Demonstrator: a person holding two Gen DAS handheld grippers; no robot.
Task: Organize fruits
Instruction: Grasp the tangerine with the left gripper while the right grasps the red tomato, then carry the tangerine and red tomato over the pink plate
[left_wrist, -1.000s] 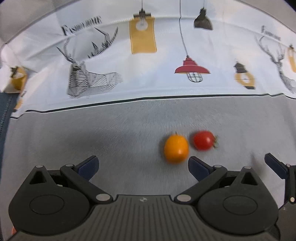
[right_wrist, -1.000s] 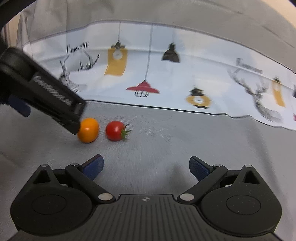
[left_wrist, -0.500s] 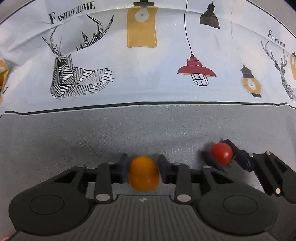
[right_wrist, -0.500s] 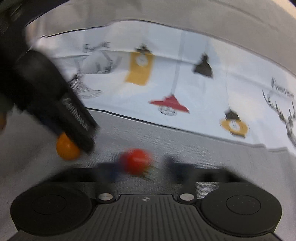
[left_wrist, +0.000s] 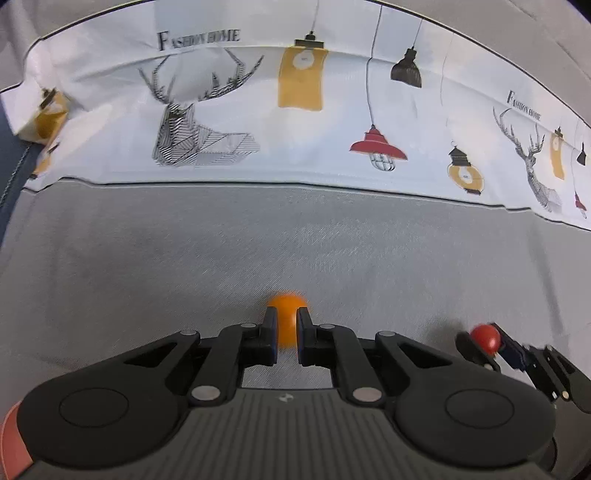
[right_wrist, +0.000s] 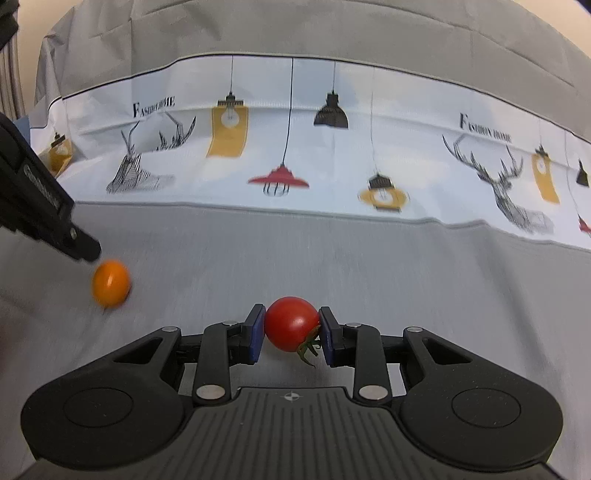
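Left gripper (left_wrist: 286, 325) pinches orange tomato (left_wrist: 286, 314), right gripper (right_wrist: 291, 326) red tomato (right_wrist: 290, 323) mid-girth; soft, slick—squeeze lightly.

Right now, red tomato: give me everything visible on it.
The red tomato is small, round, glossy and smooth, looking intact, with a green stem and calyx at its lower right. It sits clamped between the blue pads of the right gripper, one pad on each side, above the grey cloth. Whether it touches the cloth cannot be told. It also shows at the left view's right edge.
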